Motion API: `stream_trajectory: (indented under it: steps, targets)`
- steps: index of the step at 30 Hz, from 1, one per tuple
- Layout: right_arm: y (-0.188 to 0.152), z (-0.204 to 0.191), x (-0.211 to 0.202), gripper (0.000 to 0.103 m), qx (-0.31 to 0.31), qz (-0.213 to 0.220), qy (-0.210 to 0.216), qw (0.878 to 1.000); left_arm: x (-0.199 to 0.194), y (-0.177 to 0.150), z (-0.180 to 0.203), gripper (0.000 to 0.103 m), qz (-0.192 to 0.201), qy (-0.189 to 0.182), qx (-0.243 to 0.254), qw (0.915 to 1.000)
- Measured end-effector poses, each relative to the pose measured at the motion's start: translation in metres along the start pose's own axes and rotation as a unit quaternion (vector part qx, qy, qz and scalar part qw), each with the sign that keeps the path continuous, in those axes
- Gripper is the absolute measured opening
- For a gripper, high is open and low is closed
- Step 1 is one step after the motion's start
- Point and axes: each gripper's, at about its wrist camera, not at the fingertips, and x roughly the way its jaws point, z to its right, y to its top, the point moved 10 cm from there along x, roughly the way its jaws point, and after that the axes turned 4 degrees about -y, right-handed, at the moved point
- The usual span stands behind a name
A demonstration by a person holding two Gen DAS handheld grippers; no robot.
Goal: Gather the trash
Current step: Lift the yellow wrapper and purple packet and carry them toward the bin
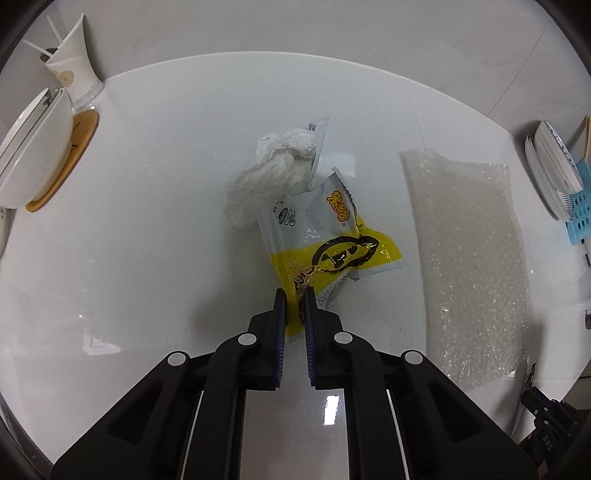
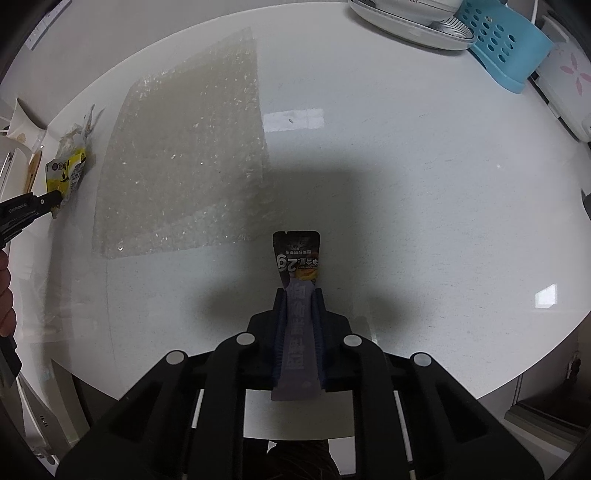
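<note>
In the left wrist view my left gripper [image 1: 294, 295] is shut on the near corner of a yellow and white snack wrapper [image 1: 325, 240] that lies on the white round table [image 1: 129, 221]. A crumpled white tissue [image 1: 273, 173] lies just beyond the wrapper, touching it. In the right wrist view my right gripper [image 2: 298, 295] is shut on a dark sachet [image 2: 297, 258] and holds it above the table [image 2: 424, 203]. The left gripper [image 2: 55, 201] with the yellow wrapper [image 2: 66, 171] shows at the far left of that view.
A sheet of bubble wrap [image 1: 465, 251] lies flat to the right of the wrapper; it also shows in the right wrist view [image 2: 184, 147]. White bowls [image 1: 33, 147] on a wooden coaster and a paper cup [image 1: 72, 70] stand at left. Plates [image 2: 410, 18] and a blue rack [image 2: 506, 44] stand at right.
</note>
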Motion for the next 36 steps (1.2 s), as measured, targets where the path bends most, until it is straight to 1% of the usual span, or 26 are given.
stream_trajectory:
  steps: [8, 12, 21, 30, 36]
  targets:
    - [0.006, 0.004, -0.013, 0.013, 0.004, 0.019, 0.001, 1.000, -0.016, -0.008, 0.005, 0.008, 0.013, -0.008, 0.007, 0.9999]
    - [0.008, 0.006, -0.023, 0.013, 0.003, 0.032, 0.005, 0.999, -0.028, -0.014, 0.015, 0.008, 0.022, -0.012, 0.011, 0.9996]
    - [0.014, 0.009, -0.045, 0.013, -0.004, 0.060, 0.013, 0.998, -0.052, -0.014, 0.019, 0.008, 0.044, -0.014, 0.012, 0.9989]
    - [0.013, 0.009, -0.071, 0.013, -0.017, 0.089, 0.021, 0.996, -0.085, -0.027, 0.027, 0.008, 0.066, -0.021, 0.012, 0.9975]
    - [0.004, 0.006, -0.084, 0.013, -0.023, 0.103, 0.027, 0.994, -0.104, -0.043, 0.035, 0.007, 0.077, -0.024, 0.011, 0.9967]
